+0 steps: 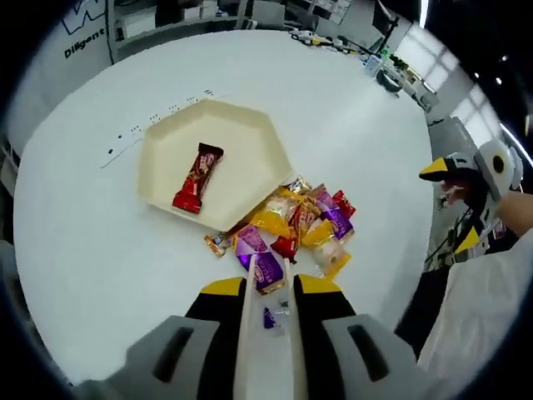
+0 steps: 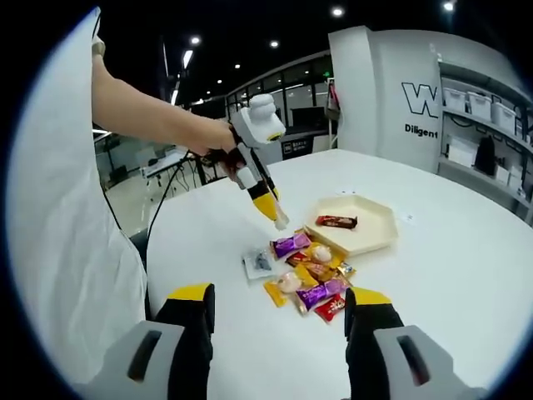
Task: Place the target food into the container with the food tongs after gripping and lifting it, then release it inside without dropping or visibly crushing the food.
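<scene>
Left gripper view showed one hexagonal cream tray (image 1: pixel 250 125) on the round white table (image 1: pixel 350 108), holding one red wrapped bar (image 1: pixel 198 177). A pile of about a dozen wrapped snacks (image 1: pixel 291 229) lay touching the tray's near edge. The left gripper (image 1: pixel 269 287) had its jaws clamped on the food tongs (image 1: pixel 265 350), whose tips reached a purple packet (image 1: pixel 260 265) in the pile. Right gripper view had the right gripper (image 2: pixel 279 312) wide apart, holding nothing, with the pile between and beyond its jaws.
</scene>
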Tool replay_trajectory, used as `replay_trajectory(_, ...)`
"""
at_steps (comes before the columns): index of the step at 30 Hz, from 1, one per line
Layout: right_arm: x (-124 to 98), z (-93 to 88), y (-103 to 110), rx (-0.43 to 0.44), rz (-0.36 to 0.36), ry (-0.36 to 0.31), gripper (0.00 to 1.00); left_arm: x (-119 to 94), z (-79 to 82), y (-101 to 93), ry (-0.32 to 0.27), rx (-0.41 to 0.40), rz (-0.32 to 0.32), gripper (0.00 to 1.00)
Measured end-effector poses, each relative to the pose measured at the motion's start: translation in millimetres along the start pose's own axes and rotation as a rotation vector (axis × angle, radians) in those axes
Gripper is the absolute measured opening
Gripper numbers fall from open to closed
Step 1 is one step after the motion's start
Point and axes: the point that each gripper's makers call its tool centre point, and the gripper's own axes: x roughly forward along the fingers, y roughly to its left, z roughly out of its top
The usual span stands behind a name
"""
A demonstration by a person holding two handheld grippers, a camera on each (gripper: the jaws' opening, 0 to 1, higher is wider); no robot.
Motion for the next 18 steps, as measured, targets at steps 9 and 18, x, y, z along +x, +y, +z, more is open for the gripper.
replay_trajectory(9, -4, -1.8, -1, 0.006, -0.006, 0.003, 0.61, 17, -11.2, 6.2, 0.062, -0.204, -0.003, 0.22)
replay_trajectory(18, -7, -4.1, -6, 0.013, -0.015, 0.004, 0.61, 27, -9.9, 6.5, 0.084, -0.295, -0.016, 0.24)
